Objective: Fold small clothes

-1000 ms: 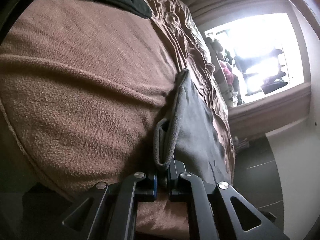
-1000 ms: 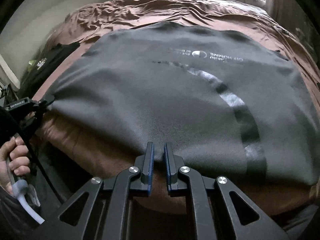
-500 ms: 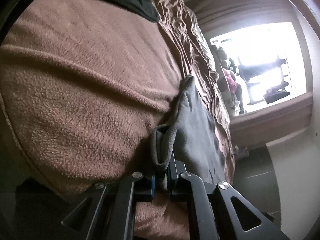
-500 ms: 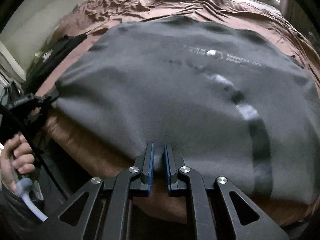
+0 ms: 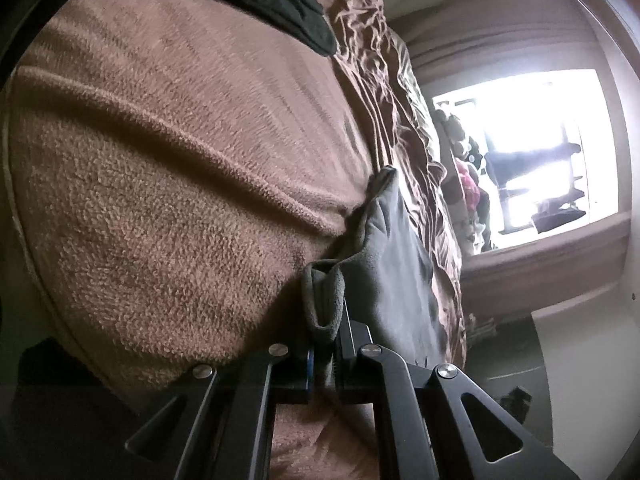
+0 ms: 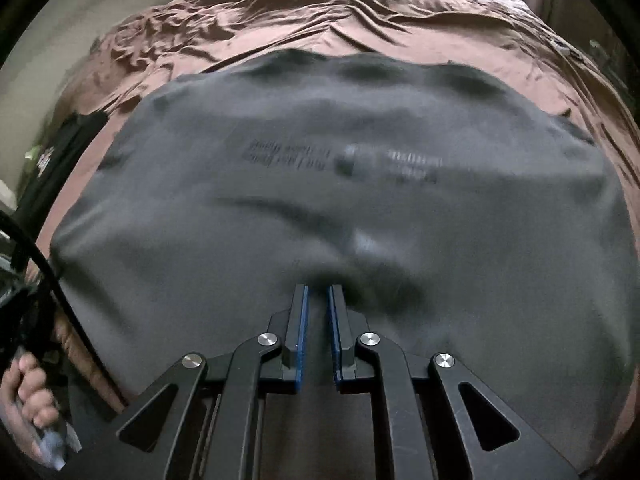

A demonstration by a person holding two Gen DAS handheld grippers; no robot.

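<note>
Right-wrist view shows the right gripper (image 6: pixel 317 292), clamped on the shirt (image 6: pixel 280 200) hem, now carried farther over the bed (image 6: pixel 400 20), starting a fold, while the left gripper (image 5: pixel 324 328) pins its corner.

Both wrist cameras are looking along their fingers, close over the brown bed (image 6: pixel 400 40), sharing the grey garment (image 6: pixel 320 200) lying toward twelve o'clock.
</note>
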